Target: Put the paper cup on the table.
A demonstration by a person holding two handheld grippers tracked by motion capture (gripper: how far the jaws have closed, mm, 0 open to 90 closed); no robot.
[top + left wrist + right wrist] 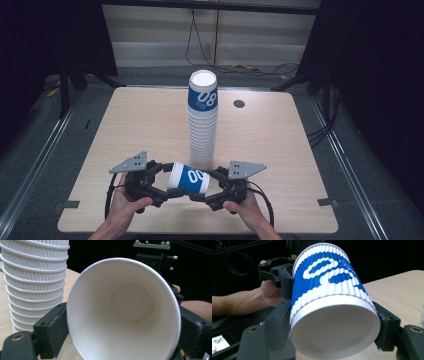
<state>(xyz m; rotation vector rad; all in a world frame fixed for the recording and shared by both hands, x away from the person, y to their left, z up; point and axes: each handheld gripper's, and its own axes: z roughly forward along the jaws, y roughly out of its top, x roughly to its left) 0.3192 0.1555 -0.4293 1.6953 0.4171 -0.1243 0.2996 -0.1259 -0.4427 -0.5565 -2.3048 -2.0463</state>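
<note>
A blue and white ribbed paper cup lies on its side in the air above the table's near edge, held between both grippers. My left gripper is shut on its rim end. In the left gripper view the cup's open mouth faces the camera, and the jaws of the left gripper press on both sides. My right gripper is shut on the base end. In the right gripper view the cup's white bottom faces the camera, clamped by the right gripper.
A tall stack of the same cups stands at the middle of the wooden table, just behind the held cup and close to it. A black grommet sits at the far right. Cables lie on the floor behind.
</note>
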